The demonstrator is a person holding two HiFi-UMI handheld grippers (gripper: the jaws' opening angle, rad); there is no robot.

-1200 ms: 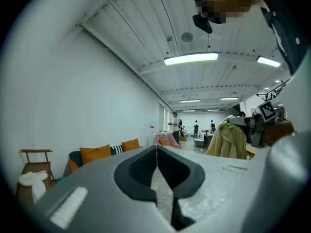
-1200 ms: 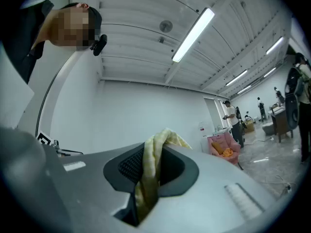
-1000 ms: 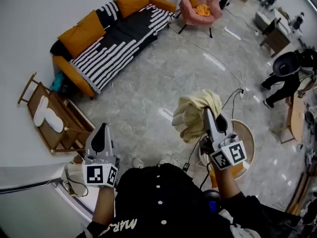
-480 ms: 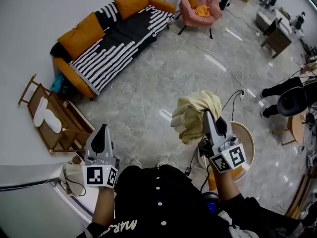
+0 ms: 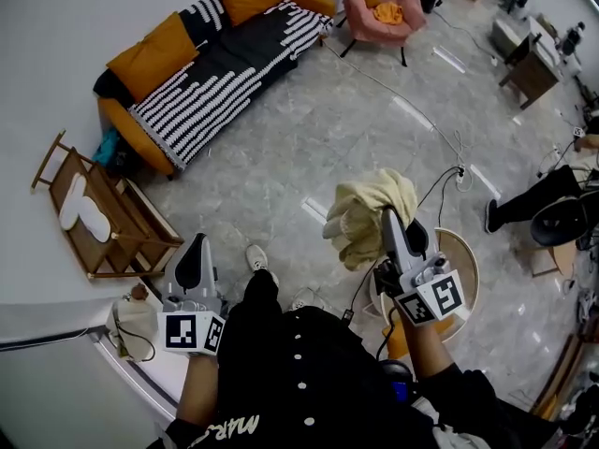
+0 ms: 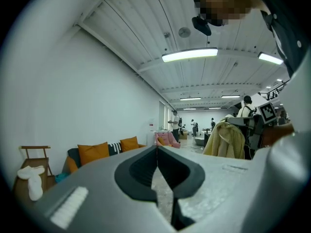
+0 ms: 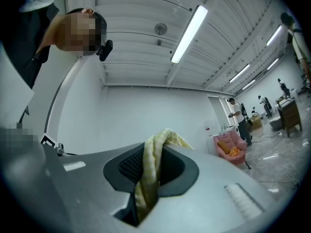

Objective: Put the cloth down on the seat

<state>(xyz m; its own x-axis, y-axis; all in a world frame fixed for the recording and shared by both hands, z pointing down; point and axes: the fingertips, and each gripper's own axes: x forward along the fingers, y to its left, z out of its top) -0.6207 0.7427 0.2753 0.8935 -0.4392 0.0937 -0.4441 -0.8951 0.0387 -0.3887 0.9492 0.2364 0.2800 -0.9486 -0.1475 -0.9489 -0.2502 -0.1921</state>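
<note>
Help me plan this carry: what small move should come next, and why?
Probably step forward toward the sofa or pink armchair with the grip unchanged: the right gripper is shut on the cloth, which hangs over bare floor, well short of either seat.

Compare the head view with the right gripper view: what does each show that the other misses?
Only the head view shows the striped sofa, the left gripper and the wooden rack. Only the right gripper view shows the jaws pressed on a fold of the cloth, and the ceiling light. Both show the yellow cloth carried by the right gripper, and the pink armchair.
</note>
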